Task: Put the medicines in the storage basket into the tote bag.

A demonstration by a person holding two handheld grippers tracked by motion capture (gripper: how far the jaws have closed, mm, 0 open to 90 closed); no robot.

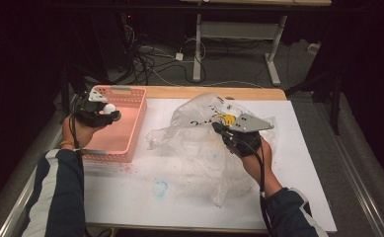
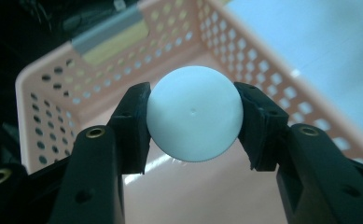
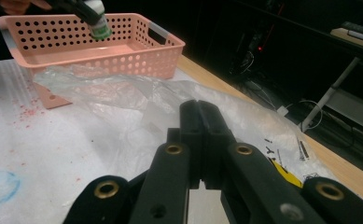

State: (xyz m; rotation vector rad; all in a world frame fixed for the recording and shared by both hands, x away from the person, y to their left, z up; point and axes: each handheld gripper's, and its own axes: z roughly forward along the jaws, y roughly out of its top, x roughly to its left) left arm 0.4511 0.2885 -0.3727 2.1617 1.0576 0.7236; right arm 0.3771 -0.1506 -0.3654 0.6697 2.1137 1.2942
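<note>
A white ball sits between the jaws of my left gripper, which is shut on it from both sides. The ball hangs over the open pink perforated basket at the table's left, above its floor. My right gripper is shut, jaws pressed together, with its tips at the crumpled clear plastic bag in the middle of the table. Whether a fold of the film is pinched between them I cannot tell.
A white sheet covers the wooden table. It carries a blue ring mark near the front and pink crumbs beside the basket. Beyond the far edge the floor holds cables and desk legs.
</note>
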